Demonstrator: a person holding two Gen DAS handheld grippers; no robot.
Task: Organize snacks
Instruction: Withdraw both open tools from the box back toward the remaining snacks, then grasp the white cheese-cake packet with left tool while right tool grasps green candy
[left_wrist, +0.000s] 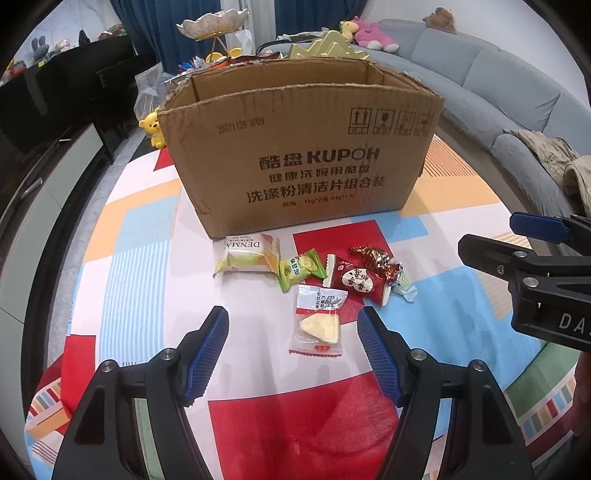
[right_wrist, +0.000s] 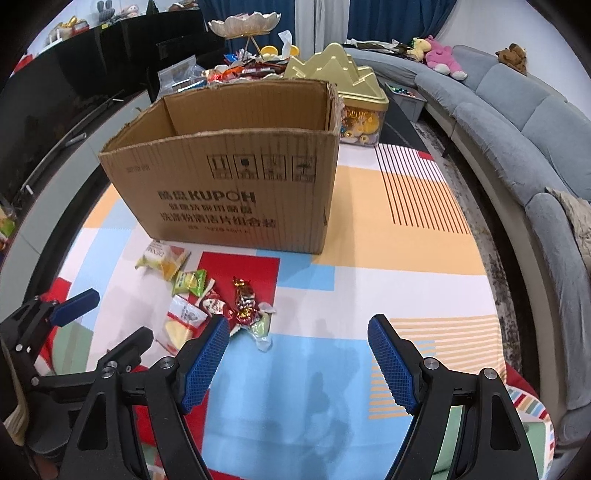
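From the left wrist, the left gripper (left_wrist: 291, 325) hangs with its jaws released and nothing pressed between them; the clear-wrapped wafer packet (left_wrist: 318, 319) lies on the cloth in the gap, just in front of the cardboard box (left_wrist: 303, 147), which stands open at the top. Between that packet and the box sit the other snacks: a pale Denmark-style cake packet (left_wrist: 248, 254), a green packet (left_wrist: 303, 269), a red heart-printed packet (left_wrist: 356, 282) and a foil-twisted candy (left_wrist: 376, 260), several touching or overlapping. The likely slip, I judge, is the pads closing flat on the thin, slick film so that it skids away, or catching the red packet's edge along with it. From the right wrist, the right gripper (right_wrist: 297, 334) is likewise spread wide and empty, over bare cloth in front of the box and to the right of the snack cluster; its left pad hides part of the foil candy (right_wrist: 245, 299), so a blind close could nudge the pile. The two tools sit near each other and could collide. The table wears a patchwork tablecloth (right_wrist: 388, 229) in red, blue, orange and white; behind the box are a gold tin (right_wrist: 354, 85), loose wrappers and a grey sofa (right_wrist: 524, 122).
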